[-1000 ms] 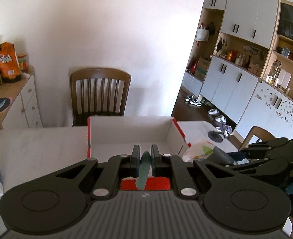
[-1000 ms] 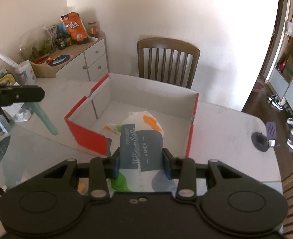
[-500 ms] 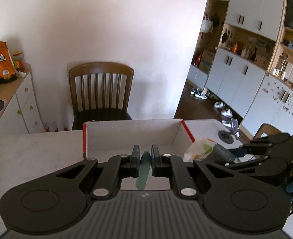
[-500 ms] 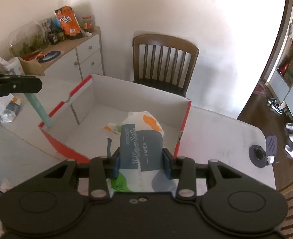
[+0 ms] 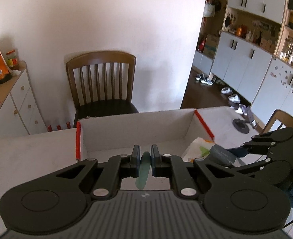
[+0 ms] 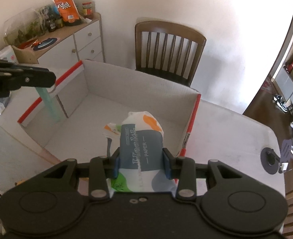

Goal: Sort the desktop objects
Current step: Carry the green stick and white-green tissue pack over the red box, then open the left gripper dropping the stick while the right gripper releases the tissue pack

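An open white cardboard box [image 5: 136, 133] with red edges stands on the pale table. My left gripper [image 5: 145, 152] is shut on a thin teal strip [image 5: 143, 171] and hovers over the box's near side. From the right wrist view, the strip [image 6: 49, 105] hangs down from the left gripper [image 6: 38, 79] just above the box's left wall [image 6: 72, 91]. My right gripper [image 6: 142, 159] is shut on a soft pack of paper tissues [image 6: 141, 139], held above the box floor near its right wall. The left wrist view shows that pack [image 5: 200, 149] at the right.
A brown wooden chair [image 6: 169, 45] stands behind the table at the box's far side. A white sideboard [image 6: 82, 39] with an orange snack bag [image 6: 65, 8] and jars is at the left. A round black stand [image 6: 272, 159] sits on the table at the right.
Both grippers have moved forward and down over the box, which now looms larger. The teal strip has come from outside the left wall to above it. Both grips are unchanged.
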The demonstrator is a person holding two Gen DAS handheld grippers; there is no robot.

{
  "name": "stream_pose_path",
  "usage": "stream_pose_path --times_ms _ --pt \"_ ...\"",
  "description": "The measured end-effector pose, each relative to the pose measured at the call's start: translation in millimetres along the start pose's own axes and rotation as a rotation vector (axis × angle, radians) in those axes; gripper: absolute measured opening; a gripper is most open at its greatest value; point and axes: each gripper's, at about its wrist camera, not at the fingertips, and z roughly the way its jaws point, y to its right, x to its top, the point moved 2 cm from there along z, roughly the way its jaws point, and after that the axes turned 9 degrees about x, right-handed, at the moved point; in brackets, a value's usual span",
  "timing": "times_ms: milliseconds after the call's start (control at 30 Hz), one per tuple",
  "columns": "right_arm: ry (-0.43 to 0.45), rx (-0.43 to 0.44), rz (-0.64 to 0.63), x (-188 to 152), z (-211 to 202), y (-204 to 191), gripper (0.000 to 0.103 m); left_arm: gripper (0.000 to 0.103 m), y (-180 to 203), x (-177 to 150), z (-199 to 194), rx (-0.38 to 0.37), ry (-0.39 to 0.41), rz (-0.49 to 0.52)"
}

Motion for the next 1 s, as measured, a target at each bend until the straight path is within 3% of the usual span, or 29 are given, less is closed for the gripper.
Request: stream_pose_path --times_ms 400,600,767,1000 --pt "-0.024 -0.002 0.016 10 35 0 0.039 0.009 -8 -8 50 -0.003 -0.120 -0.002" --pt "-0.055 0.000 -0.006 6 50 1 0.039 0.009 -4 -17 76 -0.007 -0.263 0.086" --pt "-0.067 0.014 -0.013 3 58 0 0.039 0.009 -1 -20 91 0.029 -0.328 0.150" --pt "-0.071 -0.001 -0.064 0 70 -7 0.040 0.009 3 -22 104 0.048 -0.355 0.156"
